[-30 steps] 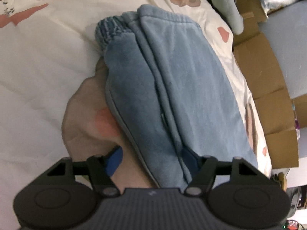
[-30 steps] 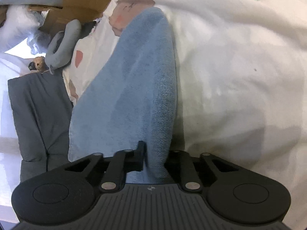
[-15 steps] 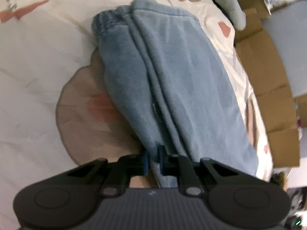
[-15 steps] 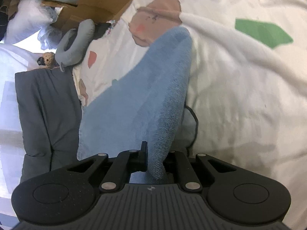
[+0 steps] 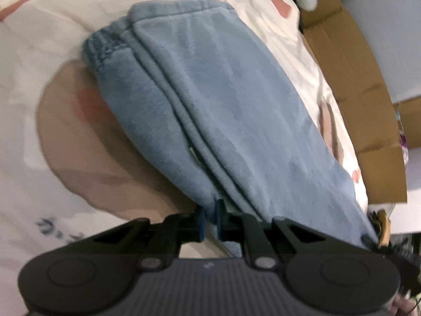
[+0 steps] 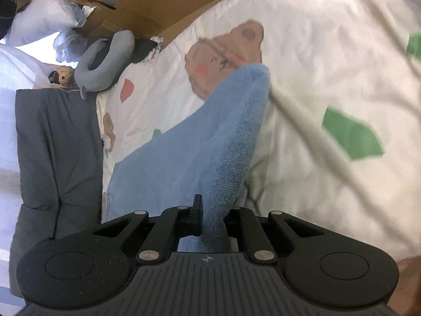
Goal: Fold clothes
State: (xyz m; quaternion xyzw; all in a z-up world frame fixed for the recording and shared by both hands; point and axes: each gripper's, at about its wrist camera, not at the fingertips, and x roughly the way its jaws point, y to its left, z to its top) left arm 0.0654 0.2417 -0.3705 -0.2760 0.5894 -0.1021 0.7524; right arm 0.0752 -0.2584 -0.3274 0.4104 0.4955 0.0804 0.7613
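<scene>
Light blue sweatpants (image 5: pixel 226 110) lie folded lengthwise on a white bedspread (image 5: pixel 52 26) printed with bears. The ribbed cuffs (image 5: pixel 105 44) sit at the far end in the left wrist view. My left gripper (image 5: pixel 210 221) is shut on the near edge of the pants, blue pads pinching the fabric. In the right wrist view the same blue sweatpants (image 6: pixel 200 152) rise off the bedspread (image 6: pixel 329 60) in a draped fold, and my right gripper (image 6: pixel 213 218) is shut on a bunched corner of them.
Brown cardboard boxes (image 5: pixel 350 79) line the bed's right side in the left wrist view. In the right wrist view a grey padded cushion (image 6: pixel 55 142) lies at the left, with a grey neck pillow (image 6: pixel 105 60) and cardboard (image 6: pixel 163 2) beyond it.
My left gripper closed on the near edge of the pants and lifted it slightly. My right gripper, still shut on the fabric, rose and pulled its corner up off the bedspread.
</scene>
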